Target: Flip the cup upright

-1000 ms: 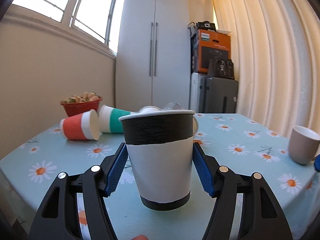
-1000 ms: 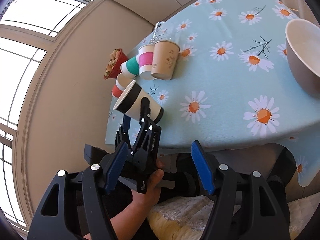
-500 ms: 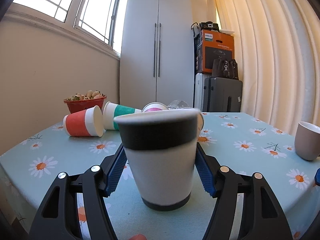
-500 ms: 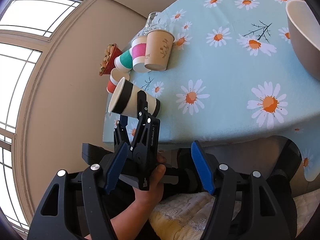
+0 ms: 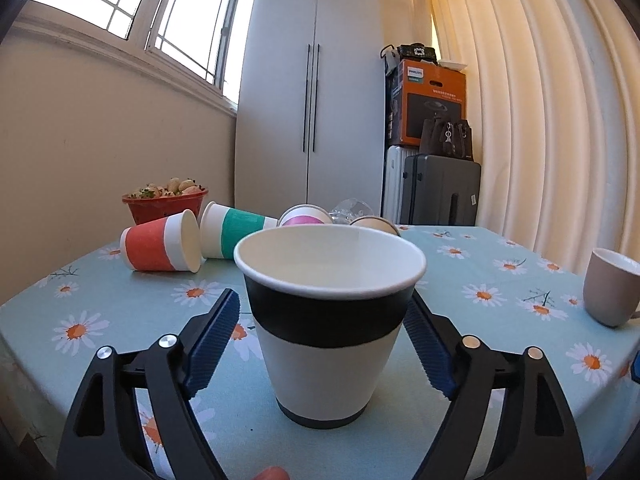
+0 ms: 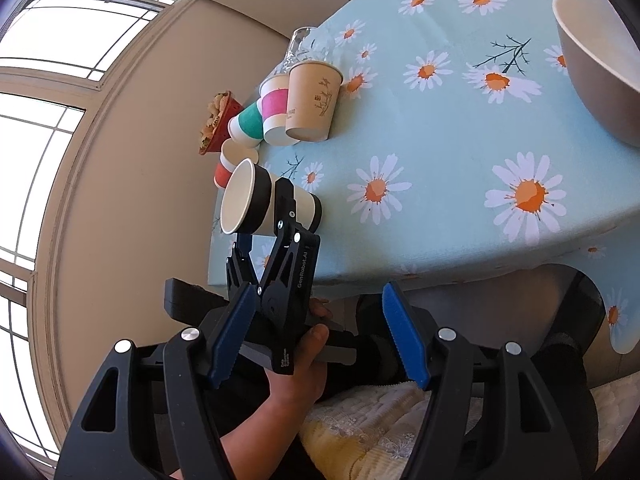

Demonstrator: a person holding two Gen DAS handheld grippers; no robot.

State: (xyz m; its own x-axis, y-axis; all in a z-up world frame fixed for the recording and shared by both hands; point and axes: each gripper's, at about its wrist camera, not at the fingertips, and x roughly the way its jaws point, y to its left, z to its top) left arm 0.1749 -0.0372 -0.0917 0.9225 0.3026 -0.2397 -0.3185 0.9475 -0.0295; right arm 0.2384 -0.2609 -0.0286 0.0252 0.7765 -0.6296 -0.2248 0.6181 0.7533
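Observation:
A black and white paper cup [image 5: 328,332] stands upright on the daisy tablecloth [image 5: 480,320], mouth up, near the front edge. My left gripper [image 5: 324,340] is open around it, blue pads clear of its sides; both also show in the right wrist view, the cup [image 6: 268,204] and the left gripper [image 6: 280,240]. My right gripper [image 6: 316,344] is open and empty, held off the table's front edge above the person's lap.
Several paper cups lie on their sides behind: red [image 5: 160,248], green [image 5: 236,232], pink [image 5: 304,220], beige [image 6: 312,104]. A glass [image 6: 304,44] lies beyond them. A red bowl [image 5: 164,200] of food sits by the wall. A grey mug [image 5: 612,288] stands at right.
The left gripper's jaws have opened off the black and white cup, which now stands on the table. The left camera has risen, so the cup's inside shows.

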